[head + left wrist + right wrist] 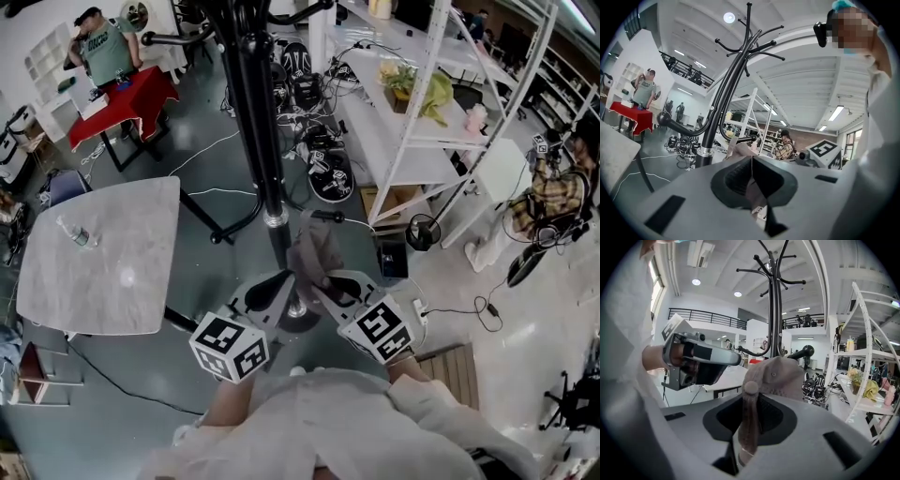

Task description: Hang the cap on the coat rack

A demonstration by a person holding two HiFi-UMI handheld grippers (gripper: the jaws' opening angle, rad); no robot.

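Cloth of the cap (314, 251) is pinched in both my claws. The right claw (751, 401) is closed partway on a narrow fold or strap of it, with the rounded crown bulging just beyond the tips. The left claw (751, 161) is all but shut on another edge, a sliver of fabric showing in the slit between the pads. The cap hangs between the two, low down and just on the near side of the coat rack (255, 112), whose black pole stands upright straight ahead of me. What I judge the hanging to turn on is the side peg (330, 217): it juts out level from the pole toward the right, just beyond the cap and slightly above it, its knobbed end lying right of the crown. My right claw sits nearer that knob, my left claw nearer the pole. The top hooks (771, 268) fan out far overhead, well apart from the cap. I cannot tell whether the cap already touches the peg. Its brim and opening are folded out of sight, the foot of the rack is hidden behind my claws, and the head view cuts off the top hooks.
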